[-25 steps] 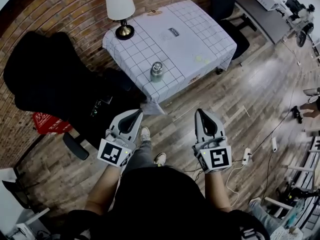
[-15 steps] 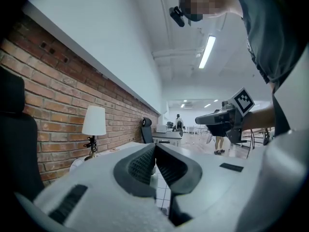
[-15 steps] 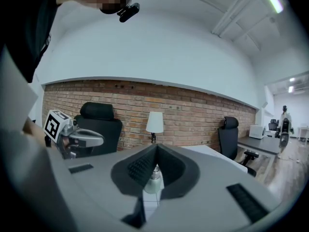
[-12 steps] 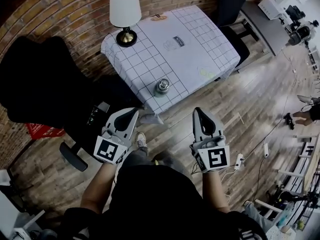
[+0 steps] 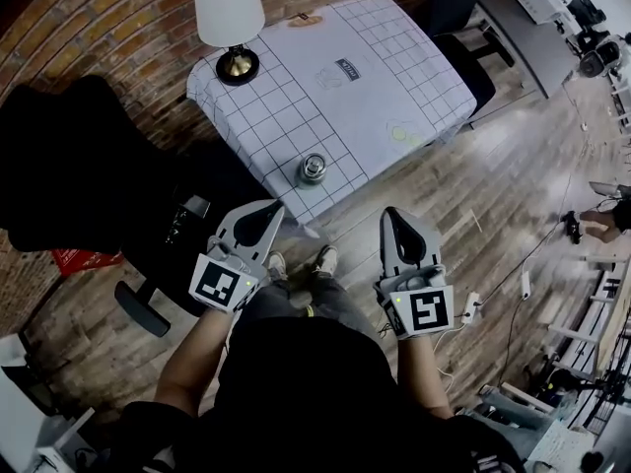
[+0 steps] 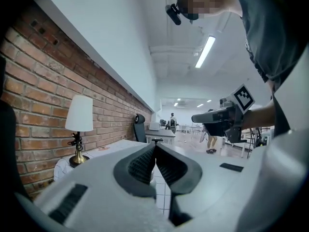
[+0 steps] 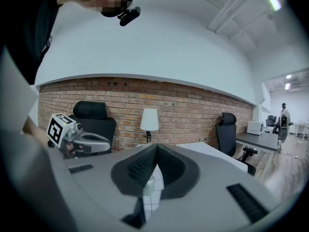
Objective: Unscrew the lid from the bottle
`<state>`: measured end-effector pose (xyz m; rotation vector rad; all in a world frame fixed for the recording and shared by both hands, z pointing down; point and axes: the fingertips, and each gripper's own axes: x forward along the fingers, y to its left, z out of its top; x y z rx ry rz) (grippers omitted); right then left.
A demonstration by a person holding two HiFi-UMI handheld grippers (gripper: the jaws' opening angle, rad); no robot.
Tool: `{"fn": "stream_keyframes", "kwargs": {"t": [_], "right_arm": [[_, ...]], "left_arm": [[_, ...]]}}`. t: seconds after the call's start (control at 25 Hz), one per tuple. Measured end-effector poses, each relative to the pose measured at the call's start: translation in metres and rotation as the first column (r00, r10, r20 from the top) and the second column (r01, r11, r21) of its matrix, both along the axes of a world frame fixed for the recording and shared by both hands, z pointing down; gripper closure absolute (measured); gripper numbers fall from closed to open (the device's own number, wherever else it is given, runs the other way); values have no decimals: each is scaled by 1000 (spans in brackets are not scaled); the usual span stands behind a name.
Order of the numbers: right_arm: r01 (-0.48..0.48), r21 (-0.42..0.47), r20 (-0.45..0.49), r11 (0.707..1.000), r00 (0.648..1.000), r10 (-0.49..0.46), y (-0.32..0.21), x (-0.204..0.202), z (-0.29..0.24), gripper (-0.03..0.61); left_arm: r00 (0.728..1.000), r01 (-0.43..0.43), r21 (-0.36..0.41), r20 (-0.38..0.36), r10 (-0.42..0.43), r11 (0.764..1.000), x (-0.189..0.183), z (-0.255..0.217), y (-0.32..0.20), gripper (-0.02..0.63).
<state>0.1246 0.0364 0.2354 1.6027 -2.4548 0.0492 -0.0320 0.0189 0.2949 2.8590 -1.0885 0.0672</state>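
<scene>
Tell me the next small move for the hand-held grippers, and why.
Probably reach forward, opening the left hand-held gripper toward the bottle: it and the right hand-held gripper are shut, empty and short of the table, where the bottle stands untouched near the front edge.

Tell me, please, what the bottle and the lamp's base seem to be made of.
Bottle: probably metal, silvery with bright glints on top.
Lamp base: likely brass or brass-plated, with a glossy golden sheen.
</scene>
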Motion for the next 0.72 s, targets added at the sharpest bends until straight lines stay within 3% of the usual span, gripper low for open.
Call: {"fn": "stream_keyframes", "kwargs": {"t": [0.2,0.4,0.64,0.72], "right_arm": [[79,-13,-17,997,997,-79,-15,-3,8,565],[170,-20,-16,985,985,-170,-34,-21,18,565],[267,-72,-16,961,963,-269,-52,-40,53,509],[281,-98,-23,955,958,-285,-59,-42,69,503]], "left_arm": [[999,49,-22,22,-49,999,0,2,-3,591],[995,85,-35,51,-83,996,-2,36,-15,589],[998,63,-137,24,-60,989,15,75,-24,588],[998,64,-195,19,-62,979,19,92,-30,530]]}}
